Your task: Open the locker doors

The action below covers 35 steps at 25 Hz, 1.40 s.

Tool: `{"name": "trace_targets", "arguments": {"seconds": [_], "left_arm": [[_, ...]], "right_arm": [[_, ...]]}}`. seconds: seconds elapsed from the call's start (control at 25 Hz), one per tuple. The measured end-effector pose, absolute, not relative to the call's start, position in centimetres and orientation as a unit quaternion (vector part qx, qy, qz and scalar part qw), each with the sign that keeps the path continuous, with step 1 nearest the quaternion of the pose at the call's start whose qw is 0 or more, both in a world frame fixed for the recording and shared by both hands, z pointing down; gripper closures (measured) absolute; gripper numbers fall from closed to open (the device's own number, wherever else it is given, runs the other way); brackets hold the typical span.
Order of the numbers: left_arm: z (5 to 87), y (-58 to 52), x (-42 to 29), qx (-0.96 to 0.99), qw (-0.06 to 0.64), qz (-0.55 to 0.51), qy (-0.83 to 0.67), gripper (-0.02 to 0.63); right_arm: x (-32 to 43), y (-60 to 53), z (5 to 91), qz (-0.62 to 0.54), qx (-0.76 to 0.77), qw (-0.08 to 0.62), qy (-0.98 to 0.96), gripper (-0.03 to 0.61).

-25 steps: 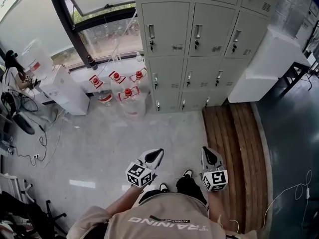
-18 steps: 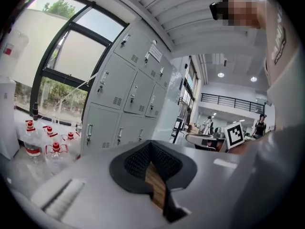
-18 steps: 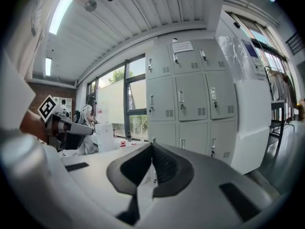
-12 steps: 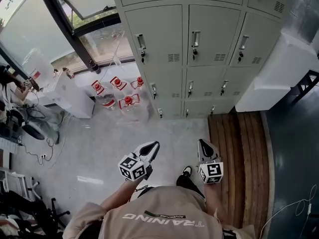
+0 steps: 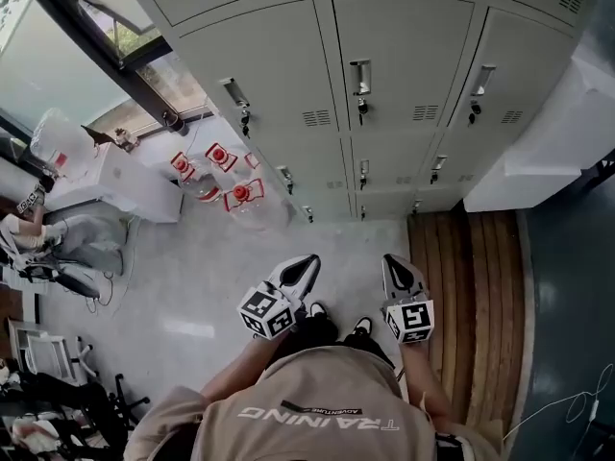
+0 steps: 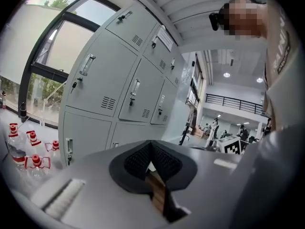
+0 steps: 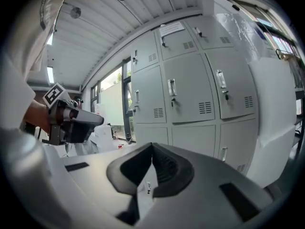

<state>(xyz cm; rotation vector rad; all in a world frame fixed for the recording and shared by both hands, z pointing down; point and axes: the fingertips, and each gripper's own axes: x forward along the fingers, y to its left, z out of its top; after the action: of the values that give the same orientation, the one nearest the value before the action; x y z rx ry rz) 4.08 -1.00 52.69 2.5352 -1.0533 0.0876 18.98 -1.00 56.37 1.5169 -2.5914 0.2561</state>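
Observation:
A bank of grey lockers stands ahead with every door closed; each door has a chrome handle with a key below it. Both grippers are held low in front of the person's body, well short of the doors. The left gripper is shut with nothing between its pads. The right gripper is shut and empty too. In the left gripper view the lockers rise beyond the left gripper. In the right gripper view the lockers stand past the right gripper.
Several water bottles with red caps stand on the floor by the lockers' left end, beside a white unit and a window. A white cabinet adjoins the lockers on the right. Wooden planks lie at right.
The person has stepped closer to the lockers, which now fill more of the head view. Both grippers stay shut in front of the body.

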Motion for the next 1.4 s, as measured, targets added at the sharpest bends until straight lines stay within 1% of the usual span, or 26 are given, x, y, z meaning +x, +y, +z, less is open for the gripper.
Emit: {"name": "trace_targets", "arguments": {"seconds": [0.2,0.4,0.6,0.84,1.08,1.24,1.28,1.32,1.36,1.4], "left_arm": [[53.8,-6.6,2.8,0.910,0.185,0.037,-0.369,0.607],[54.1,-12.1,-0.2,0.910,0.202,0.028,-0.360,0.607],[53.8,-17.4,-1.5,0.927,0.174,0.034,-0.330,0.607],[54.1,-20.4,-3.8,0.933,0.170,0.054,-0.313,0.607],[53.8,-23.3,-5.3,0.924,0.159,0.074,-0.339,0.607],[53.6,-25.0,-5.8,0.915,0.153,0.099,-0.360,0.607],[53.4,-25.4,-6.1,0.912,0.149,0.104,-0.368,0.607],[53.3,-25.7,-6.3,0.909,0.143,0.107,-0.376,0.607],[53.1,-26.1,-6.4,0.907,0.134,0.110,-0.384,0.607],[53.0,-26.5,-6.5,0.905,0.126,0.113,-0.391,0.607]], "right_arm": [[17.8,-6.6,57.1,0.078,0.503,0.079,-0.857,0.568],[14.9,-11.1,57.1,0.104,0.517,0.087,-0.845,0.568],[14.0,-17.3,58.4,0.141,0.536,0.091,-0.827,0.567],[13.0,-23.5,65.1,0.152,0.549,0.169,-0.804,0.566],[13.4,-28.3,73.4,0.173,0.529,0.253,-0.792,0.566],[13.3,-31.2,77.1,0.189,0.496,0.283,-0.799,0.565],[13.1,-31.8,77.9,0.196,0.489,0.287,-0.800,0.554],[13.0,-32.3,78.6,0.202,0.482,0.290,-0.802,0.517],[13.1,-32.9,79.1,0.209,0.476,0.291,-0.803,0.503],[13.2,-33.5,79.4,0.215,0.472,0.290,-0.804,0.503]]}}
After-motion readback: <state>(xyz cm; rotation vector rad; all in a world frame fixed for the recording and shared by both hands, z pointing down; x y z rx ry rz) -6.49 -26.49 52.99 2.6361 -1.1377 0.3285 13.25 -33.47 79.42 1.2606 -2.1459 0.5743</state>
